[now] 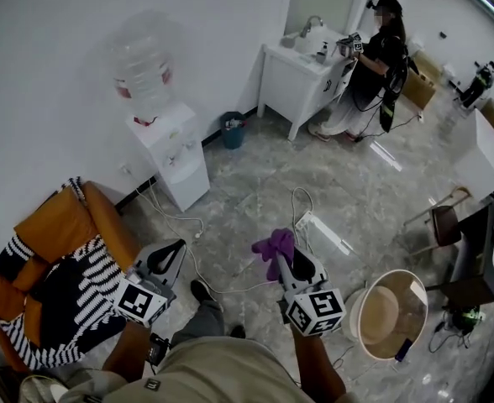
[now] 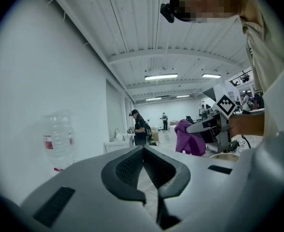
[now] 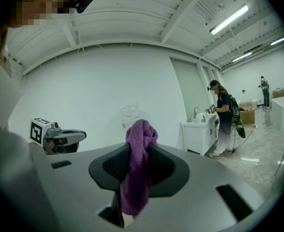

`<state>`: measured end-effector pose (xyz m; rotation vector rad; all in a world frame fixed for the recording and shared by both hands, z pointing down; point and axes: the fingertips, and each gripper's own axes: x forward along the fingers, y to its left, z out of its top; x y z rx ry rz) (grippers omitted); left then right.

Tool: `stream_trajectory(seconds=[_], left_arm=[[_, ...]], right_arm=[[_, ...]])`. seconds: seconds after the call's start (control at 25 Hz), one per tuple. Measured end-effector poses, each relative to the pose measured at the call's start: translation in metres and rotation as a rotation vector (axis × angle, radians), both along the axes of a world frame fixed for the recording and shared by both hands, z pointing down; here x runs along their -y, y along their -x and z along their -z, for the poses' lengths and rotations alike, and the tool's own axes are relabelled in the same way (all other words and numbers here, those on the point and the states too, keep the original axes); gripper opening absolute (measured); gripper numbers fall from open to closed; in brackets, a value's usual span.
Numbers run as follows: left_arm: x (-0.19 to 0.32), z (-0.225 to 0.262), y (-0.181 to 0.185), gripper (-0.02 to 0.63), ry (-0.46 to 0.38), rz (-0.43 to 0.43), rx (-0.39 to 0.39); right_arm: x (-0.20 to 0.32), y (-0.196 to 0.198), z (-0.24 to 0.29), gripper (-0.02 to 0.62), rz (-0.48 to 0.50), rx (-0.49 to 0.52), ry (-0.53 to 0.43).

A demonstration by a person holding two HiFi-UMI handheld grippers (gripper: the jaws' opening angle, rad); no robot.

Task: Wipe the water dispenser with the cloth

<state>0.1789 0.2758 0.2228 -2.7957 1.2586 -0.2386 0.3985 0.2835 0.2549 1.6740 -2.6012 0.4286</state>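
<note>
Open floor lay between you and the water dispenser against the wall, and well short of it your right gripper pinched the purple cloth while your left gripper was closed, empty.

A grey marbled floor fills the middle of the head view. At upper left a white water dispenser stands on it against the wall, with a blue bin near it. A white bench stands at upper centre. An orange armchair sits at lower left, a white power strip lies at centre, and a round tub sits at lower right.
</note>
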Motion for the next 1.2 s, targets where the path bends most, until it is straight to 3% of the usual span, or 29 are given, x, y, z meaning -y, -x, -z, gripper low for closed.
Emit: stream_trajectory(seconds=[0.12, 0.28, 0.44, 0.72, 0.92, 1.2], left_arm=[[0.038, 0.005, 0.004, 0.017, -0.025, -0.015, -0.026], [0.084, -0.001, 0.023, 0.017, 0.047, -0.019, -0.054], [0.136, 0.006, 0.052, 0.017, -0.032, -0.029, -0.071], [0.21, 0.01, 0.119, 0.017, -0.045, 0.013, -0.118], [0.237, 0.008, 0.171, 0.017, -0.059, 0.085, -0.155], [0.249, -0.003, 0.245, 0.017, -0.066, 0.27, -0.197]], right_arm=[[0.03, 0.002, -0.001, 0.1, -0.016, -0.021, 0.017], [0.074, 0.025, 0.004, 0.1, -0.022, -0.037, 0.034], [0.122, 0.053, 0.015, 0.1, -0.016, -0.058, 0.028], [0.2, 0.119, 0.03, 0.101, 0.018, -0.101, 0.019], [0.241, 0.167, 0.033, 0.101, 0.086, -0.147, 0.029], [0.301, 0.226, 0.026, 0.103, 0.215, -0.189, 0.04]])
